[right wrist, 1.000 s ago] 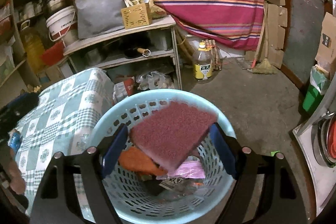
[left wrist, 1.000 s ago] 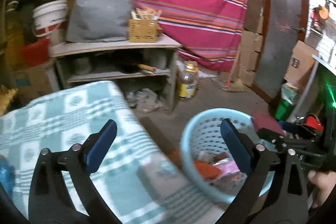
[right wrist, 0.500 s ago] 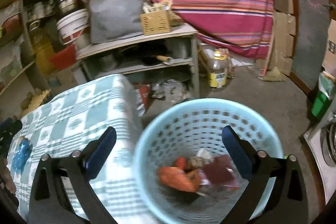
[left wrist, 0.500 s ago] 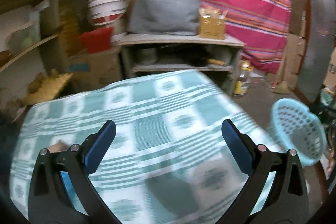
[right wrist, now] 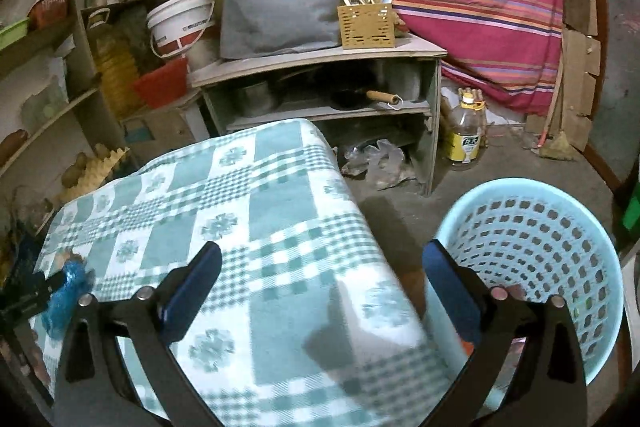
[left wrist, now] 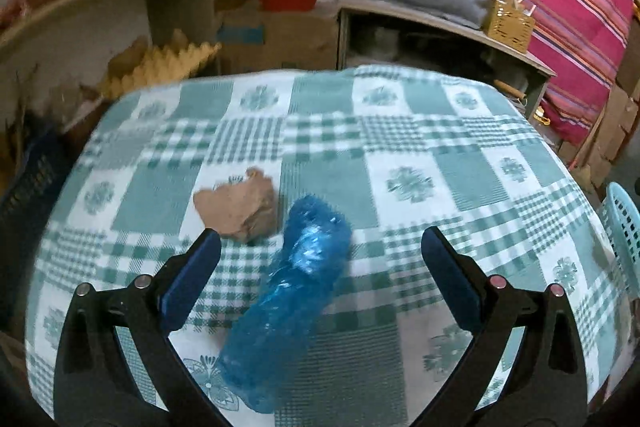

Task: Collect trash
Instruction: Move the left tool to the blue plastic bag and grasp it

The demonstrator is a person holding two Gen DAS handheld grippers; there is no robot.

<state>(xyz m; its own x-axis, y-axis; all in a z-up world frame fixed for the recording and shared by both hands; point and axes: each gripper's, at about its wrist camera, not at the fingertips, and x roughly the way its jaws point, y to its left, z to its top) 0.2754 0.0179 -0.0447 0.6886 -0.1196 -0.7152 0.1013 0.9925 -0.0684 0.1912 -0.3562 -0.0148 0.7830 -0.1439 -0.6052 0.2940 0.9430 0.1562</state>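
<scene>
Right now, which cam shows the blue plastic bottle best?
Left wrist: the blue plastic bottle lies large and whole on the checked cloth, between the open left gripper fingers. Right wrist shows it small at the frame's left edge.

The left wrist camera looks steeply down from close above the checked tablecloth (left wrist: 400, 131). The right wrist camera sits back by that cloth's corner, facing the grey shelf (right wrist: 320, 55) and basket (right wrist: 532, 195); both views share cloth, shelf and basket

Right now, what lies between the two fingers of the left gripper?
In the left wrist view, a crushed blue plastic bottle lies between the open left gripper fingers, on the checked tablecloth.
</scene>
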